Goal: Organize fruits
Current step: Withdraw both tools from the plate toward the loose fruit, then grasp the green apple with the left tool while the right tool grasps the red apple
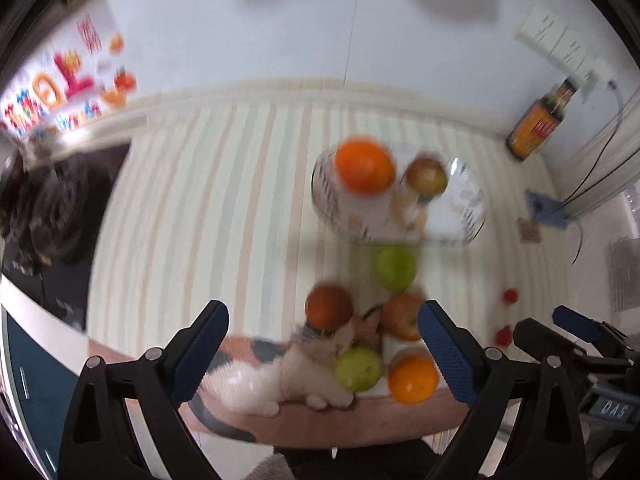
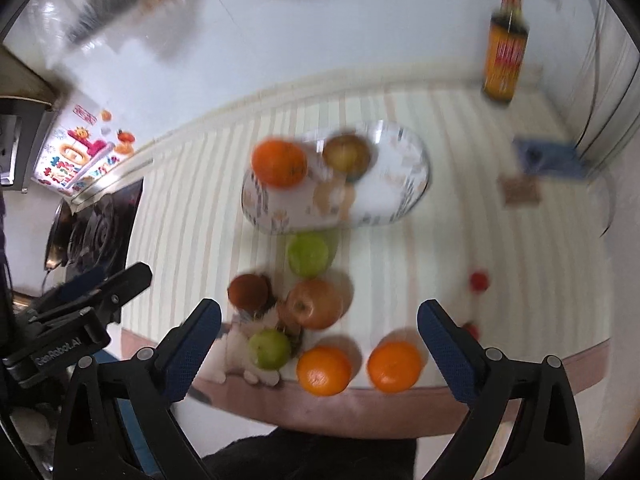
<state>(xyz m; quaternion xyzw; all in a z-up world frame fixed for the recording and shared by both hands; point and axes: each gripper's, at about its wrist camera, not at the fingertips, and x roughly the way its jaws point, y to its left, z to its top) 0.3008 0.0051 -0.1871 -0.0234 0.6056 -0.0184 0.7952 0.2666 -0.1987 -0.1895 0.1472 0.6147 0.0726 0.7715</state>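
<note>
While both claws, left [image 1: 323, 350] and right [image 2: 319, 348], hang wide and empty over the tabletop [image 2: 192, 208] edge, one orange [image 2: 279, 162] and an apple [image 2: 346, 152] sit in the bowl [image 2: 416, 184]; take the near orange [image 2: 394, 366] next (squarely, since it rolls).

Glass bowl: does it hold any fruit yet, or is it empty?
Not empty. The glass bowl holds an orange and an apple; the other fruits lie on the striped tablecloth outside it.
</note>
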